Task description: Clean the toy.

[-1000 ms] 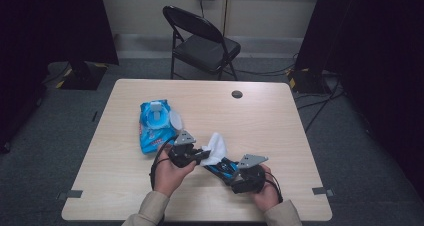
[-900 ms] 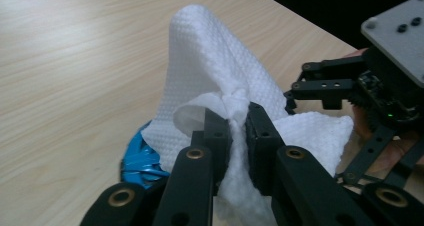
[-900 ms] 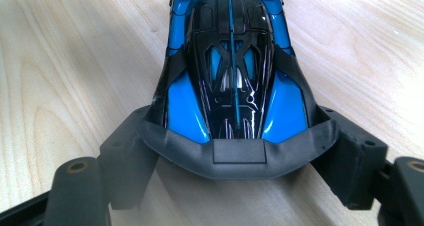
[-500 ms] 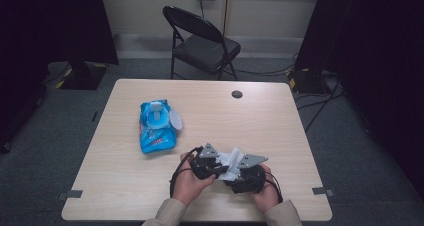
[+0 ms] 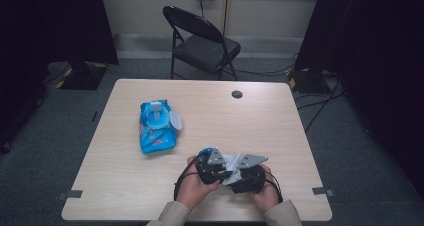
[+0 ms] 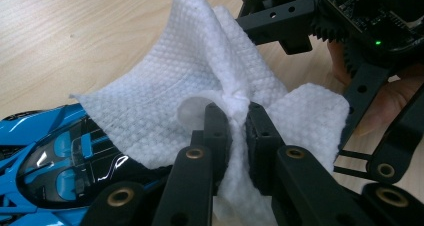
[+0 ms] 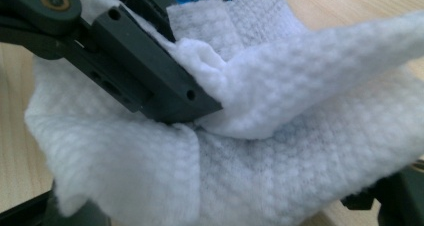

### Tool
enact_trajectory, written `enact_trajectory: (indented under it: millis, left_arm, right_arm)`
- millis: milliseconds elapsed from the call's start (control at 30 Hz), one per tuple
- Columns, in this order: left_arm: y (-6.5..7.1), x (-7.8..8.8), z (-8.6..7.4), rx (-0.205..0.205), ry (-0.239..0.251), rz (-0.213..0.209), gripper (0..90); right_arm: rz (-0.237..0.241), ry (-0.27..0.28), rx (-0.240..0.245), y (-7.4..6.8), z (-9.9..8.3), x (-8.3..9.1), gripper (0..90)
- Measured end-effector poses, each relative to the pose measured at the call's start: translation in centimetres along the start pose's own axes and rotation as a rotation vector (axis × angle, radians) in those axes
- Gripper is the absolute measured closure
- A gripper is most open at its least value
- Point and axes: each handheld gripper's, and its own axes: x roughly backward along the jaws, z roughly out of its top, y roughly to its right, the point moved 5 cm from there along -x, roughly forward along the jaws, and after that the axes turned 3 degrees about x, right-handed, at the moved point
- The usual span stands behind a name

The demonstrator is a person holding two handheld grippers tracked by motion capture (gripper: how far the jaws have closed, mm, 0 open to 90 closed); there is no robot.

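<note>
While left tool (image 6: pixel 232 118) pinches white wipe (image 6: pixel 165 101) over blue toy car (image 6: pixel 55 161), we see right tool (image 5: pixel 240 172) clasping car.

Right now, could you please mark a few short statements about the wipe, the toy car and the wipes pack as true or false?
1. The left gripper is shut on the white wipe. True.
2. The wipe lies over a red toy car. False: the toy car is blue.
3. The wipes pack has its flip lid open. True.
4. The pack sits on the folding chair. False: it lies on the table; the chair stands behind it.
</note>
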Motion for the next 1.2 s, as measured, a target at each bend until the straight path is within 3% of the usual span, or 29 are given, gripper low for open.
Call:
enact_trajectory:
  millis: [433,667,933,1067,1200]
  left_arm:
    - [-1.3,0.7,-0.1,0.035,0.009,-0.033,82.2]
    - [-3.0,2.0,-0.4,0.052,0.010,0.024,82.2]
    - [-4.2,2.5,-1.3,0.068,0.007,0.040,82.1]
    - [-5.0,2.8,-1.4,0.074,0.004,0.076,82.0]
    - [-5.5,3.0,-1.5,0.094,0.010,0.071,82.1]
  right_arm:
    - [0.000,-0.001,-0.001,0.0,0.0,0.0,24.6]
    - [0.000,-0.001,-0.001,0.0,0.0,0.0,24.6]
    - [0.000,0.000,0.000,0.0,0.0,0.0,24.6]
    - [0.000,-0.001,-0.001,0.0,0.0,0.0,24.6]
    - [0.000,-0.001,-0.001,0.0,0.0,0.0,24.6]
